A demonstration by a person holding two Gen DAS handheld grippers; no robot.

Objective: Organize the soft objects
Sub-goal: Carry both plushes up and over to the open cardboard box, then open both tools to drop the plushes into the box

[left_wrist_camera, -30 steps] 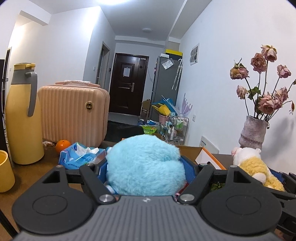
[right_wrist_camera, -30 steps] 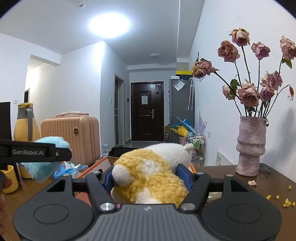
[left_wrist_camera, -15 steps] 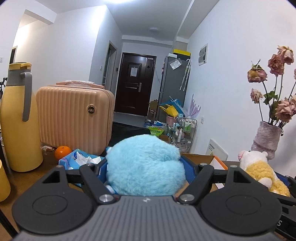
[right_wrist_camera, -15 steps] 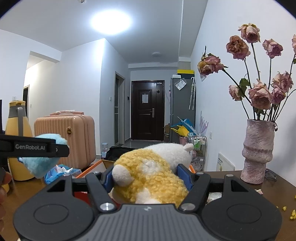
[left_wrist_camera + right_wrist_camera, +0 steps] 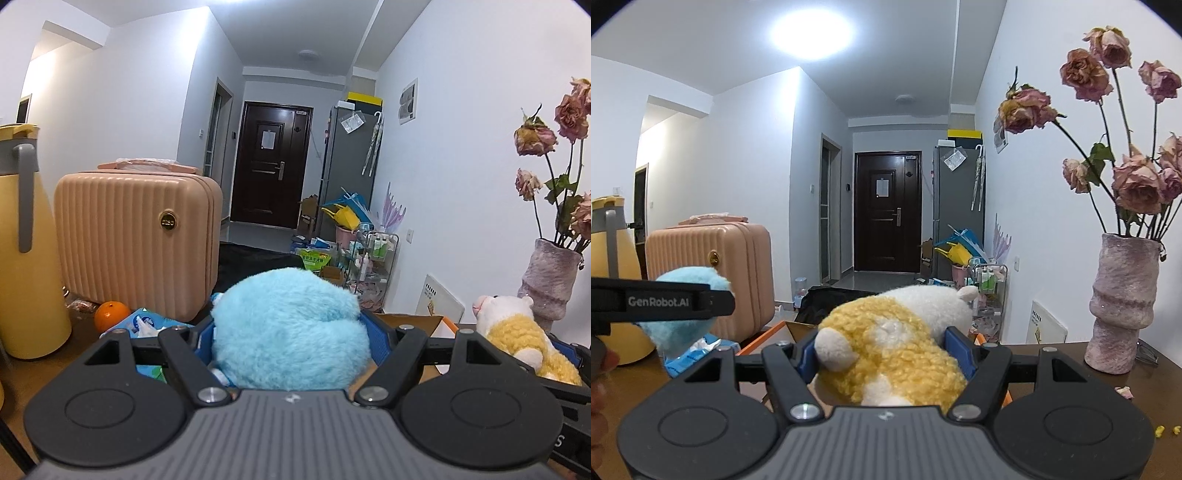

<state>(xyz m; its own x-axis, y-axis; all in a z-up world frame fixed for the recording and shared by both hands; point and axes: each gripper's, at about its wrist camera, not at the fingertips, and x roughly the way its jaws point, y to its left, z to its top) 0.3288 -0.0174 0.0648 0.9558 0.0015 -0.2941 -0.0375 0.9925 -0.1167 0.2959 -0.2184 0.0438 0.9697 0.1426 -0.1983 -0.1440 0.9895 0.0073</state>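
Two plush toys [image 5: 291,328] [image 5: 897,347], one suitcase [image 5: 136,240], one vase [image 5: 1123,302], perhaps one orange [image 5: 110,320].

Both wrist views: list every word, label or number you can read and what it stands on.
"GenRobot.AI": on the side of the left tool, seen from the right wrist.
Green bag on the floor: printed characters, too small to read.
Paper on the door: unreadable.
Wall panel: label blurred.

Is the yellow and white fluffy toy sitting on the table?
No, the yellow and white plush toy is pinched in the right gripper, above the table.
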